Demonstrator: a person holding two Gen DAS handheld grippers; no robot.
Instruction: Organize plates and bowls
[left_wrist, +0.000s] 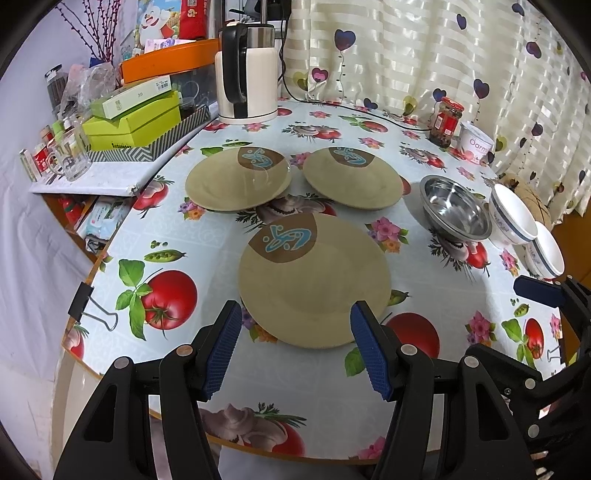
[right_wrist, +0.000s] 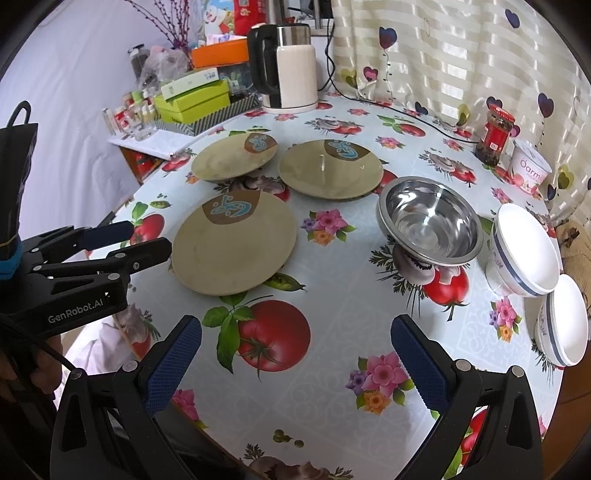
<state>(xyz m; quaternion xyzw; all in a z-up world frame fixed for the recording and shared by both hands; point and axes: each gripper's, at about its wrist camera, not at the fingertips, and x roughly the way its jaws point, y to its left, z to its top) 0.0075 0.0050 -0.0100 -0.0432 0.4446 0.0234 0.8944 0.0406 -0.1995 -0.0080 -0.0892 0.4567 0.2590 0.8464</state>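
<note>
Three tan plates with a brown and blue emblem lie apart on the table: a near plate (left_wrist: 314, 280) (right_wrist: 234, 243), a far-left plate (left_wrist: 238, 179) (right_wrist: 234, 157) and a far-right plate (left_wrist: 352, 179) (right_wrist: 330, 170). A steel bowl (left_wrist: 456, 206) (right_wrist: 430, 221) stands to their right, then two white bowls with blue bands (left_wrist: 513, 214) (right_wrist: 524, 254), (left_wrist: 546, 251) (right_wrist: 563, 325). My left gripper (left_wrist: 295, 343) (right_wrist: 125, 240) is open just before the near plate's front rim, holding nothing. My right gripper (right_wrist: 295, 358) (left_wrist: 539, 288) is open over bare tablecloth, empty.
A white kettle (left_wrist: 247, 74) (right_wrist: 288, 66) with a cord stands at the back. A red-lidded jar (left_wrist: 445, 122) (right_wrist: 495, 134) and a yoghurt tub (left_wrist: 474, 142) (right_wrist: 530, 171) sit back right. Boxes and glasses (left_wrist: 129, 122) crowd a side shelf on the left. A binder clip (left_wrist: 83, 302) grips the table's left edge.
</note>
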